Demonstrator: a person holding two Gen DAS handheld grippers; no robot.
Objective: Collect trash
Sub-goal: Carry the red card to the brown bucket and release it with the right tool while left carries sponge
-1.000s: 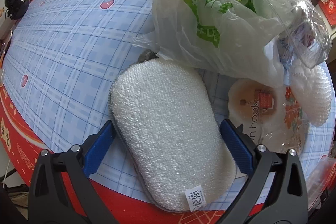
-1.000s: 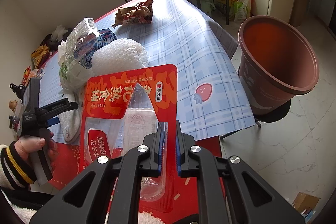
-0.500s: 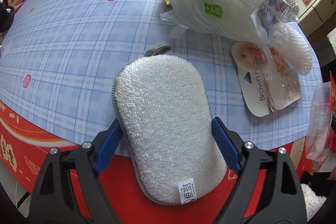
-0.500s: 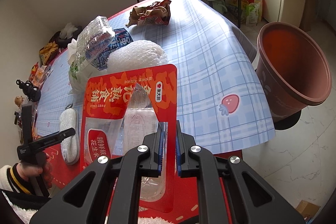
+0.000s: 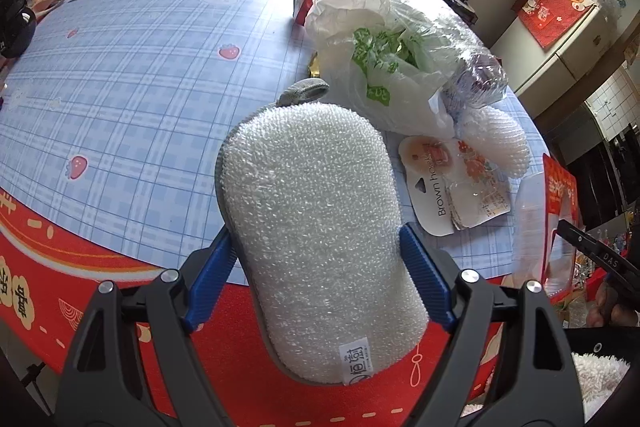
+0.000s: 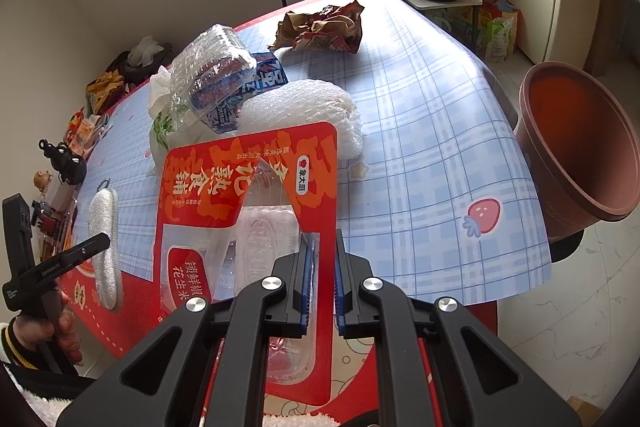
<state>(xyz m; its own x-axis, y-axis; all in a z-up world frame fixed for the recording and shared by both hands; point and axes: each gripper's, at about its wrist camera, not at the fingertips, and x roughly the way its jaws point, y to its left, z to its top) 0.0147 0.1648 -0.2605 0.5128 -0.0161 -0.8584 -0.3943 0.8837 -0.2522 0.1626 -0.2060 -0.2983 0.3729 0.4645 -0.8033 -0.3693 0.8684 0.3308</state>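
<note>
You have one sponge (image 5: 320,239), one plastic bag (image 5: 384,67), one foam net (image 6: 304,107), two blister packs (image 6: 248,227) (image 5: 456,187), one crumpled wrapper (image 6: 324,29) and one tub (image 6: 576,147).

Left hand-held gripper (image 5: 316,263) — jaws wide, pads pressed on a sponge (image 5: 316,239). Right hand-held gripper (image 6: 321,291) — jaws nearly closed, pinching a red packet (image 6: 248,203).

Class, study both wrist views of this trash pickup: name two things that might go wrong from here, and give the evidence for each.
1. The right gripper pinches the red snack package by one thin edge only; the package may swing or slip out before reaching the brown tub.
2. The left gripper holds the white sponge by its sides, and its front overhangs; it may sag or drop.
</note>
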